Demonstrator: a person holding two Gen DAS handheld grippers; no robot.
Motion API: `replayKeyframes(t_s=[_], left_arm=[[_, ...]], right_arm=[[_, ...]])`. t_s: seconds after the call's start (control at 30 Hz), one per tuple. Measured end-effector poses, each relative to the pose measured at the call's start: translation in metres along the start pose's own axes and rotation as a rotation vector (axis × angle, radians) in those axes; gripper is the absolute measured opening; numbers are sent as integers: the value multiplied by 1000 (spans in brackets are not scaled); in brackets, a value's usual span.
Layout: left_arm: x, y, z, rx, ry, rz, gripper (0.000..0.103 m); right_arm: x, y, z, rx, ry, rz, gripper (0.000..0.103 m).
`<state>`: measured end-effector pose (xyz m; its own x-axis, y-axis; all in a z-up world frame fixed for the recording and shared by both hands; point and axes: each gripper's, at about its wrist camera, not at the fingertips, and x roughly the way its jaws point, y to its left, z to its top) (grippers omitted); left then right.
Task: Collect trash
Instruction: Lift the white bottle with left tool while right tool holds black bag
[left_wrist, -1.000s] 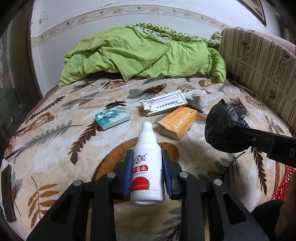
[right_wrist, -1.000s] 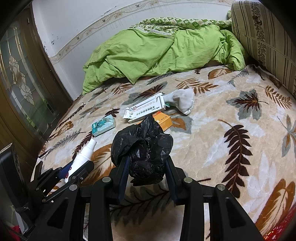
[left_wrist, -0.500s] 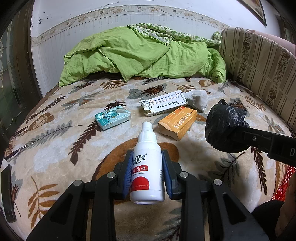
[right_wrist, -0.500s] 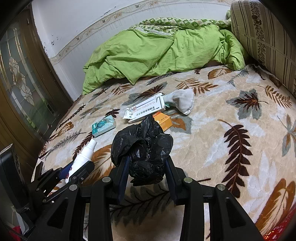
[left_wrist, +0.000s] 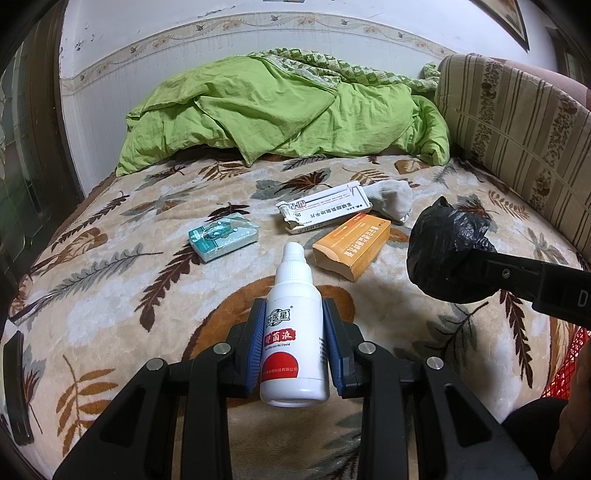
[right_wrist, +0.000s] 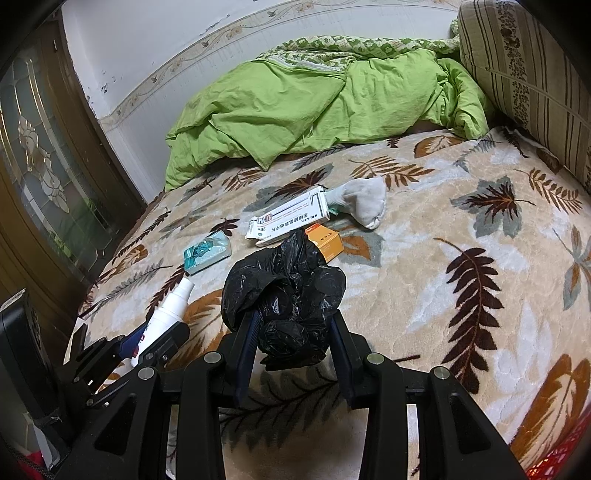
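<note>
the left gripper (left_wrist: 294, 341) is clamped on a white spray bottle (left_wrist: 294, 334), its blue pads pressed against both sides of the body, the nozzle pointing forward and the base toward the camera; the bottle carries a red label with printed characters and is held above the leaf-patterned blanket (left_wrist: 110, 295) that covers the bed. the right gripper (right_wrist: 291, 343) is closed around a crumpled black plastic bag (right_wrist: 286, 291), which bulges up and forward out of the fingers; in the left wrist view the same bag (left_wrist: 448, 258) shows at the right, held clear of the blanket on the end of the right gripper's black finger. in the right wrist view the left gripper (right_wrist: 147, 341) and its bottle (right_wrist: 166, 314) appear at lower left. lying on the blanket beyond both grippers are an orange carton (left_wrist: 352, 245), a white flat carton with printed text (left_wrist: 325, 214) just behind it, a teal packet (left_wrist: 222, 242) to the left and apart from the cartons, and a white sock (left_wrist: 393, 201) touching the far end of the white carton. whether the two cartons touch cannot be told. a rumpled green quilt (left_wrist: 277, 114) is heaped along the far side of the bed against the wall, and a striped cushion (left_wrist: 517, 140) stands at the right. a red mesh object (left_wrist: 569, 362) shows at the lower right edge.
</note>
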<state>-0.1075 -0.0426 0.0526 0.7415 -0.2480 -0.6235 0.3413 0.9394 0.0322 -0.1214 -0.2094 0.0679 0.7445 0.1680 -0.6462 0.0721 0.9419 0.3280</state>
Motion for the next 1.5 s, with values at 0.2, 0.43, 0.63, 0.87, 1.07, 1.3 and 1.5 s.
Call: replayKeyframes(t_s=[0.2,0.43,0.63,0.87,1.07,1.3,1.5], left_arm=[[-1,-1,1,10,-5,-4,29],[-1,-1,1,9,-4,-4,29],[-1,-2,1,15,-6,-3,29],[-1,-5,4,20,-9,-4,29],[-1,-5,4,17,-8,-5,29],[1,-6,5,0,0,-18,29],[-1,1,3,-46,-10,-79,29]], right_arm=[[0,-1,0,1,-2,1,40],[-2,0,0,11,-9,1,40],[-9,-12,-2,79,-13,12,40],[-18,-16,-6,90,-17,15,40],[-20,-16,-8,94,-22,17,40],[-23,-17,-10,99,-23,17,41],[-25,-17,-11,99,-22,16,40]])
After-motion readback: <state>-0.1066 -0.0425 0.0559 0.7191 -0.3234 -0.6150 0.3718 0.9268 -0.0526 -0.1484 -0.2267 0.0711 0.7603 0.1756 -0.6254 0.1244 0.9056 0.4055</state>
